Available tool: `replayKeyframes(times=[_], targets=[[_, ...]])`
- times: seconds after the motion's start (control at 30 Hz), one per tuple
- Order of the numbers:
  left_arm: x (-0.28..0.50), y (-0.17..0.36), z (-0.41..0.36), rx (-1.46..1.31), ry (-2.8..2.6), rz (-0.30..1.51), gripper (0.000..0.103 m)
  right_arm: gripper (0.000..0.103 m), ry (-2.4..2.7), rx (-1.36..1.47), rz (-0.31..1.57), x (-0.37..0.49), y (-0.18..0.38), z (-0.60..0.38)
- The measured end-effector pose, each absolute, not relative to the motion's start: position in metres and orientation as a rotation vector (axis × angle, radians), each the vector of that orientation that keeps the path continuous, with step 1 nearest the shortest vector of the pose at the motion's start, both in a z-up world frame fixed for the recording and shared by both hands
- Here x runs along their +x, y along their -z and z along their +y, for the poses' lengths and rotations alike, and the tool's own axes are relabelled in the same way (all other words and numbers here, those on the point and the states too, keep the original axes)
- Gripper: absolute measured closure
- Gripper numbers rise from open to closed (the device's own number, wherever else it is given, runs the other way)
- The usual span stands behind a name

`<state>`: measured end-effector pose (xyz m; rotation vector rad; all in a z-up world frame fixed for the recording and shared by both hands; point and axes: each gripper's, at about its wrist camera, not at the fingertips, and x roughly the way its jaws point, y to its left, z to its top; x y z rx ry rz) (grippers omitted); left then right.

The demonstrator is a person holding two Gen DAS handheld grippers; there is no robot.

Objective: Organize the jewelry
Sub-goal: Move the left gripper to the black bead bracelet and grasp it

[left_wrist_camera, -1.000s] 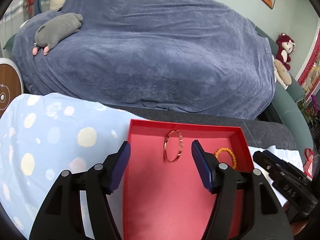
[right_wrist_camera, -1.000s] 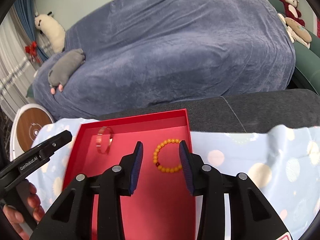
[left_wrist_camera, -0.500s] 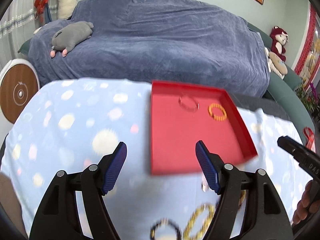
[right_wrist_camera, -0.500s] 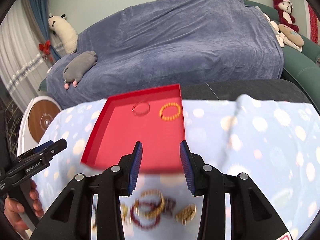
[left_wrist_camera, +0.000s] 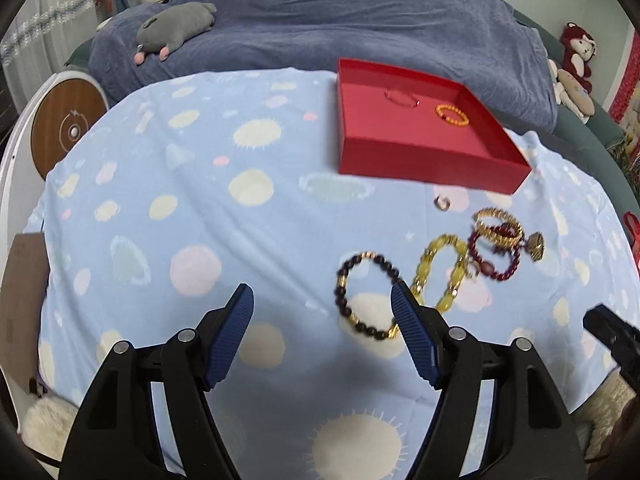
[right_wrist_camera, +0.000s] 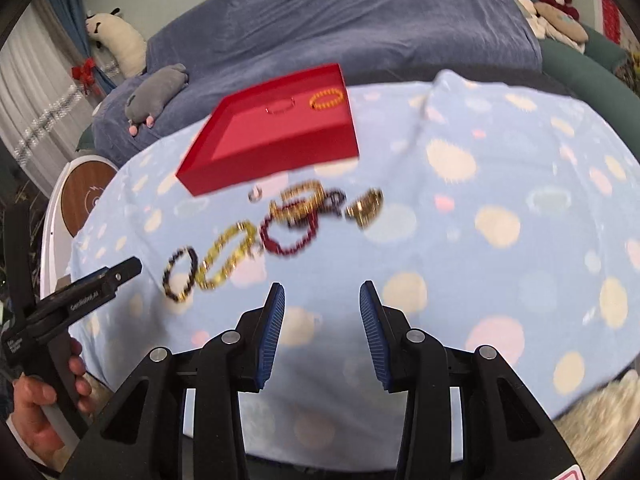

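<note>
Red tray (left_wrist_camera: 420, 160) holds orange beads (left_wrist_camera: 452, 115), thin bangle (left_wrist_camera: 401, 99).

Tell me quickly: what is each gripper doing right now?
Left gripper: open, holding nothing.
Right gripper: open, holding nothing.

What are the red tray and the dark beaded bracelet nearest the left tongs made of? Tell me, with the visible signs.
Red square tray: likely cardboard or paperboard, with a matte, even colour and thin straight walls. Dark beaded bracelet: glossy round beads, possibly stone or glass, with gold-toned, apparently metal spacers; blur leaves it open.
</note>
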<state>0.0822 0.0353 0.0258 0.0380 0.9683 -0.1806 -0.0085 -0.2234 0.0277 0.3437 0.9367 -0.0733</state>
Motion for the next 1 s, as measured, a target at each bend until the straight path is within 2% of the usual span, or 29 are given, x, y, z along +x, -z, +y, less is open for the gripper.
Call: replayKeyframes(times=[0.17, 0.33, 0.43, 0.47, 0.53, 0.6, 0.67, 1.0], targets=[[0.082, -0.003, 0.028, 0.071, 0.153, 0.987, 0.036, 0.064, 0.086, 0.351, 0.963, -0.022, -0.013, -0.220], [0.092, 0.008, 0.024, 0.044, 0.158, 1.012, 0.045, 0.064, 0.082, 0.328, 0.958, -0.022, -0.013, -0.215], [0.097, 0.014, 0.022, 0.041, 0.160, 1.029, 0.060, 0.064, 0.076, 0.327, 0.969, -0.021, -0.009, -0.213], [0.099, 0.017, 0.023, 0.037, 0.162, 1.042, 0.069, 0.064, 0.075, 0.327, 0.973, -0.021, -0.008, -0.212], [0.098, 0.018, 0.025, 0.030, 0.154, 1.036, 0.075, 0.064, 0.074, 0.329, 0.976, -0.021, -0.007, -0.211], [0.097, 0.017, 0.025, 0.032, 0.154, 1.032, 0.088, 0.064, 0.075, 0.327, 0.977, -0.019, -0.007, -0.210], [0.096, 0.017, 0.027, 0.028, 0.156, 1.028, 0.093, 0.064, 0.073, 0.327, 0.978, -0.015, -0.007, -0.210], [0.095, 0.016, 0.027, 0.010, 0.159, 1.027, 0.095, 0.064, 0.097, 0.299, 0.935, 0.046, -0.019, -0.217]])
